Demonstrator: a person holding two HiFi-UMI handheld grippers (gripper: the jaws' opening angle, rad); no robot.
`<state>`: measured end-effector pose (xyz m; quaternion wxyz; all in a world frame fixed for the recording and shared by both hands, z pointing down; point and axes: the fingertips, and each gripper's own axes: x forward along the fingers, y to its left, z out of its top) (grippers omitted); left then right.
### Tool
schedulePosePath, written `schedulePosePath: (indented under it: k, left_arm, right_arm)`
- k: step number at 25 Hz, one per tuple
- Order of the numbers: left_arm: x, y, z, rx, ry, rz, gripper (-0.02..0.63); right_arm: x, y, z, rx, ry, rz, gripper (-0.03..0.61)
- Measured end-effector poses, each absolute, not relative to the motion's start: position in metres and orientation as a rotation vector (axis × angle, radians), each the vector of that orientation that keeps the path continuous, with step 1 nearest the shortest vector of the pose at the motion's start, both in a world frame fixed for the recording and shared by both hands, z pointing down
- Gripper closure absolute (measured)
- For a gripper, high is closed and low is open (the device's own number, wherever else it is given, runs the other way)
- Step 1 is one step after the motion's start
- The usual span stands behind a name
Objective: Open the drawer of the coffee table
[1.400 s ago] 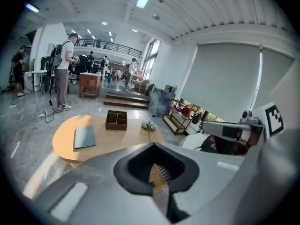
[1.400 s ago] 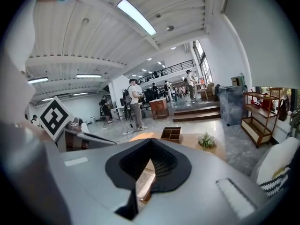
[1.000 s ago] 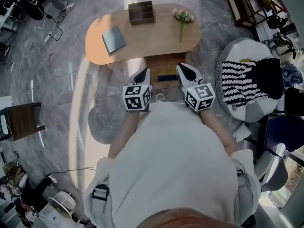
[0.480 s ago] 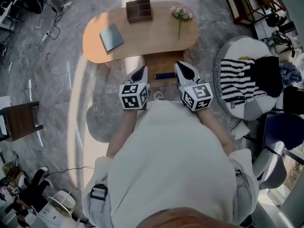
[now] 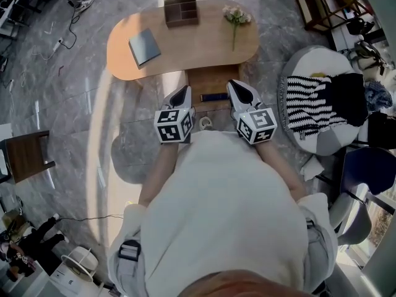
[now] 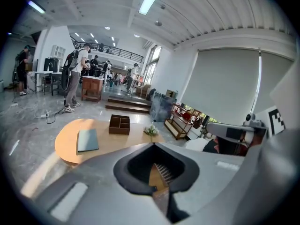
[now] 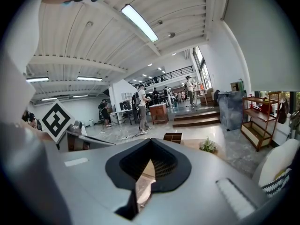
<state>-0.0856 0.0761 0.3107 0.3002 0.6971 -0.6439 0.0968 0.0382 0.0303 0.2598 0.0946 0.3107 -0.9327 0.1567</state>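
Drawer (image 5: 213, 79) of the coffee table (image 5: 185, 57): in the head view it sticks out from under the tabletop's near edge, at six o'clock of the oval wooden top and just ahead of both grippers. A flat dark object (image 5: 215, 97) lies near the drawer's front edge; what it is cannot be made out.

At nine o'clock in the head view, well apart from the table, stands a dark wooden chair (image 5: 25, 156) on the grey stone floor (image 5: 68, 104). On the tabletop a grey book (image 5: 144, 46) lies at nine o'clock. A brown box (image 5: 181, 12) with compartments sits at twelve o'clock, and a small bunch of flowers (image 5: 237, 18) lies at two o'clock.

The left gripper (image 5: 181, 93) hangs at seven o'clock of the drawer, just beside its left corner. Its jaws are pressed together with nothing between them, as the left gripper view shows. A small pale ring (image 5: 205, 124) lies on the floor between the two grippers. The right gripper (image 5: 240, 91) hangs at five o'clock of the drawer, near its right corner. Its jaws are likewise pressed together on nothing. Both point towards the table, with their marker cubes close to the person's pale shirt (image 5: 223, 215).

At three o'clock of the head view sits a round pale seat (image 5: 322, 64) with a black-and-white striped cloth (image 5: 309, 107) draped over it.
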Motion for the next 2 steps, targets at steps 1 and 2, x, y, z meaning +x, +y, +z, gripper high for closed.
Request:
schedulePosePath:
  k: [1,2]
  left_arm:
    - [-0.0868,0.0753,0.3106,1.850,-1.712,0.257,0.614]
    - [-0.0881,0.0744,0.3106,1.849,-1.714,0.257,0.614]
  right_arm:
    - [0.0370,0.0290,0.2598,0.920,-2.766,0.465,0.580]
    - [0.0359,0.0277,0.2598,0.918,-2.767,0.465,0.580]
